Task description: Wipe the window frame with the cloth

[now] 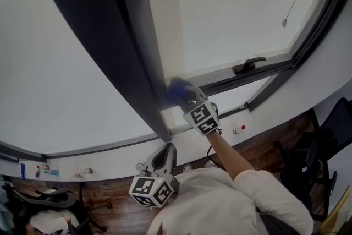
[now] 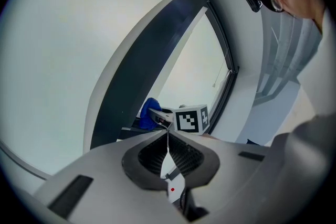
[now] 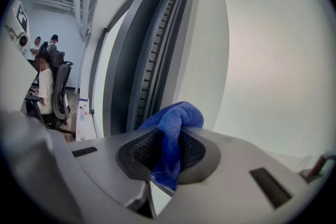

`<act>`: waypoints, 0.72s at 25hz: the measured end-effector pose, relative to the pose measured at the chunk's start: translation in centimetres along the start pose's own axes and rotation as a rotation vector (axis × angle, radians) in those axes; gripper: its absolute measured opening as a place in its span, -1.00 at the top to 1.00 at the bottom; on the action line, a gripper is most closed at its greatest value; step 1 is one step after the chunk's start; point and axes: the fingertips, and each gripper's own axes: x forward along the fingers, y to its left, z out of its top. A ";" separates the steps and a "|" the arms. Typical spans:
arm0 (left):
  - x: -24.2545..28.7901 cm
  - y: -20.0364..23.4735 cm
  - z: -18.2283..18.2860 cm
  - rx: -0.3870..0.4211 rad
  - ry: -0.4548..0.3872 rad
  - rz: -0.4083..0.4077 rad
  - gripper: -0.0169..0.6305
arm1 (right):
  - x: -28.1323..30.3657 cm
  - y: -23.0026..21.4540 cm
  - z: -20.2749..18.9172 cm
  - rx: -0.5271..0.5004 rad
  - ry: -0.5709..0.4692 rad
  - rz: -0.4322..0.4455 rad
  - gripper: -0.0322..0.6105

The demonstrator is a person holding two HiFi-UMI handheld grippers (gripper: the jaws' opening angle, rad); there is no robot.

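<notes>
A blue cloth (image 1: 177,89) (image 3: 172,134) is pinched in my right gripper (image 1: 190,97) (image 3: 169,136), whose jaws are shut on it. The cloth is bunched against the dark window frame (image 1: 118,36) (image 3: 157,50) near its lower corner, where the upright post meets the sill rail. The same cloth (image 2: 148,113) and the right gripper's marker cube (image 2: 191,118) show past the frame (image 2: 152,55) in the left gripper view. My left gripper (image 1: 160,158) (image 2: 167,132) hangs low by the person's chest, jaws shut with nothing between them.
A black window handle (image 1: 248,65) sits on the lower rail to the right. A cord with a small weight (image 1: 284,23) hangs over the glass. Small items line the white sill (image 1: 82,165) at left. Office chairs (image 1: 330,135) and seated people (image 3: 44,81) are nearby.
</notes>
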 end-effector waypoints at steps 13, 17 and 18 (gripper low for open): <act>-1.7 0.6 -0.8 -0.019 0.004 0.086 0.91 | 3.3 0.7 -1.1 -0.044 0.042 0.072 0.76; -1.8 0.3 -1.0 -0.026 0.000 0.108 0.91 | 3.5 0.6 -1.2 -0.038 0.053 0.051 0.76; -1.8 0.2 -1.0 -0.024 0.000 0.109 0.91 | 3.5 0.6 -1.2 -0.034 0.055 0.038 0.76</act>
